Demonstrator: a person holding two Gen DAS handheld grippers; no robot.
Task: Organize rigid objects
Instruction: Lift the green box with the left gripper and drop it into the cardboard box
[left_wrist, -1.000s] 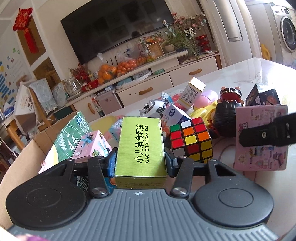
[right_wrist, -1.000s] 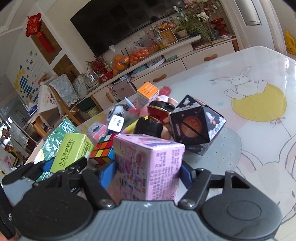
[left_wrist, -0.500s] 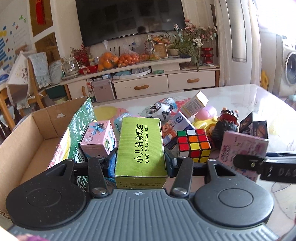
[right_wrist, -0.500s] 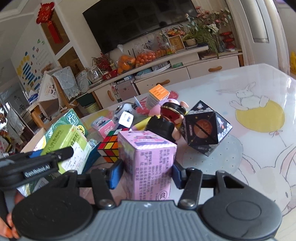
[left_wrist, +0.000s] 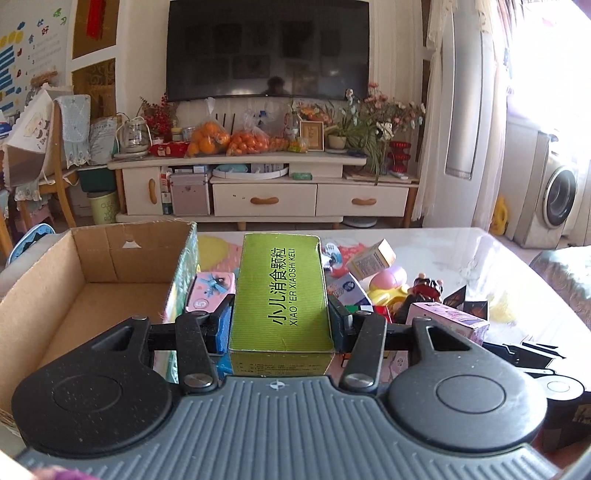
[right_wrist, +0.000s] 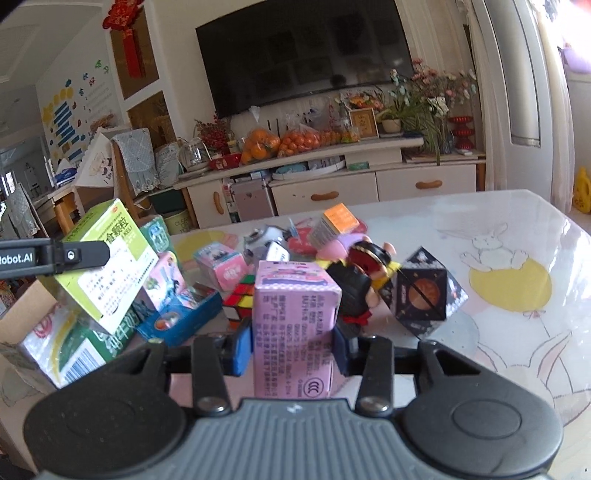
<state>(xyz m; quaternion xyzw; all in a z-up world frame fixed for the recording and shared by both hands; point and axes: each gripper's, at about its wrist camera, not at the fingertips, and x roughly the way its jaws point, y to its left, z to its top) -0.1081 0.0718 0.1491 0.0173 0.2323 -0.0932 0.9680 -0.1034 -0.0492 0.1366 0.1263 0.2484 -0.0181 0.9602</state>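
Left hand-held gripper (left_wrist: 280, 321) clamped on green medicine box (left_wrist: 282, 291), lifted, just right of the open cardboard box (left_wrist: 92, 266). Right hand-held gripper (right_wrist: 291, 347): jaws have just been closing, pads now pressed on pink carton (right_wrist: 295, 325) between them, carton over the bench (right_wrist: 517, 332). Cardboard box floor looks bare where visible, so sorting seems barely started. Left to do: Rubik's cube (right_wrist: 240, 295), black star-print box (right_wrist: 424, 291), small pink box (right_wrist: 221, 264), figurine (right_wrist: 358, 277), more behind. Hidden: box's near corner, items behind the held cartons; far pile too cluttered to separate.
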